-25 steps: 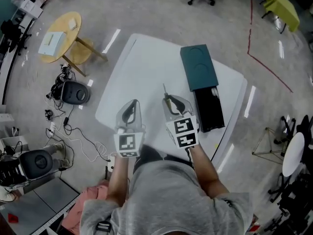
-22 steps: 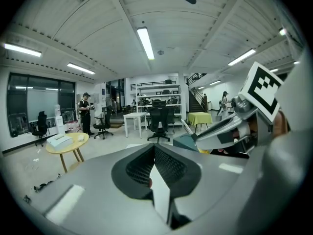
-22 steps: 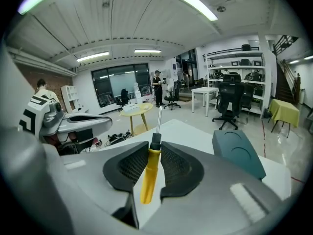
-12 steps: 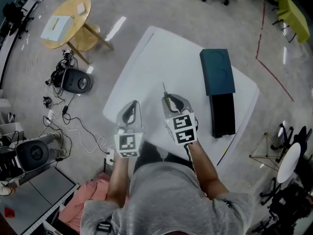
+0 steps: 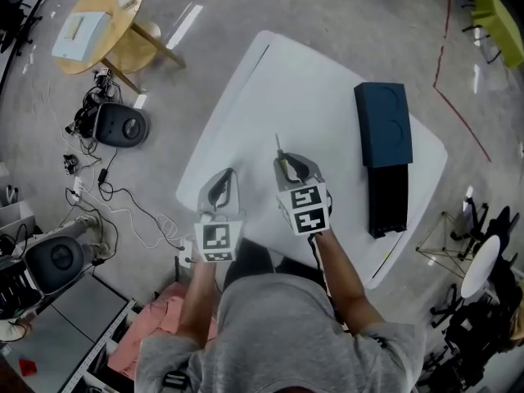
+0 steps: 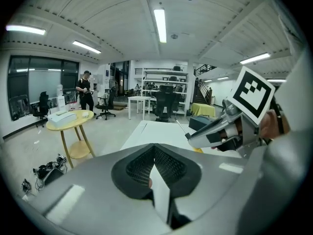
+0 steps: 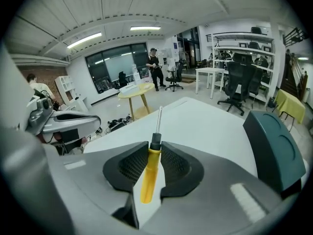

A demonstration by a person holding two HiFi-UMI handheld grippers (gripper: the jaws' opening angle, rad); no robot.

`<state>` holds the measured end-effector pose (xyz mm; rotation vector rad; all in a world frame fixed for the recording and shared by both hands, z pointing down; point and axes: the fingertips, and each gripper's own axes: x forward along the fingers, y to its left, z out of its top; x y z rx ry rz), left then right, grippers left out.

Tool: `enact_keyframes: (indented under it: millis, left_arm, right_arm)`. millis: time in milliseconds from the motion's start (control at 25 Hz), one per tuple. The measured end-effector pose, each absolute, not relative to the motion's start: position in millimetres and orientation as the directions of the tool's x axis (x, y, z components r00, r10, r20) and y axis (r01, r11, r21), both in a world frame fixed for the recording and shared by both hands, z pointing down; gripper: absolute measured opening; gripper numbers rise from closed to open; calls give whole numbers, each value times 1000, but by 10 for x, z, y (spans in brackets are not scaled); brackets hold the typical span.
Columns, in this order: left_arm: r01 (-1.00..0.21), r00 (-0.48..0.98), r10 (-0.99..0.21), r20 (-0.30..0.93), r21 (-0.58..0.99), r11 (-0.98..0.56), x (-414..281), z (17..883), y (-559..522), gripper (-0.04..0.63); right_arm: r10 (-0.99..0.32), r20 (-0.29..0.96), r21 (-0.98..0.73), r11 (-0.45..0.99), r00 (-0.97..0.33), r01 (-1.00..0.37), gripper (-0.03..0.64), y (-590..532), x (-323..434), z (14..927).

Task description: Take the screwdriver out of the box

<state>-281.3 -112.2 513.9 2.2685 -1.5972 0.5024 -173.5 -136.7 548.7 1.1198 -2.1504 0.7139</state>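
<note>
My right gripper (image 5: 284,164) is shut on the yellow handle of a screwdriver (image 7: 150,173). The black collar and metal shaft (image 5: 277,146) stick out past the jaws over the white table (image 5: 270,88). The dark teal box (image 5: 383,123) lies at the table's right side, its black inner tray (image 5: 388,201) pulled out toward me. The box also shows at the right of the right gripper view (image 7: 273,143). My left gripper (image 5: 222,178) hovers to the left of the right one, shut with nothing in it (image 6: 154,153).
A round yellow table (image 5: 98,19) stands on the floor to the far left. Black devices (image 5: 121,125) and cables lie below it. A person (image 7: 154,67) stands far off near desks and office chairs. The table's near edge is just under my hands.
Both grippers have drawn left, away from the box, and sunk toward the table. The screwdriver stays in the right one. The box now sits farther right in the head view.
</note>
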Motion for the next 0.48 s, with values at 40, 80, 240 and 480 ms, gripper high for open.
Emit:
enact_keyframes:
  millis: [40, 80, 240, 480]
  left_arm:
    - [-943, 319, -827, 464, 63, -328, -2832, 5186, -1167, 11]
    - [-941, 324, -821, 469, 69, -332, -2854, 5232, -1212, 11]
    - [-935, 341, -801, 492, 92, -342, -2912, 5419, -1367, 12]
    - [-920, 378, -763, 525, 117, -375, -2948, 5676, -1567, 11]
  right_arm:
    - [-513, 728, -182, 495, -455, -850, 83, -1397, -1761, 5545]
    - [-505, 738, -182, 491, -448, -852, 83, -1428, -1785, 5600]
    - [-487, 765, -177, 468, -420, -866, 83, -1569, -1829, 5814]
    - [-461, 799, -190, 418, -387, -888, 84, -1729, -1850, 6115]
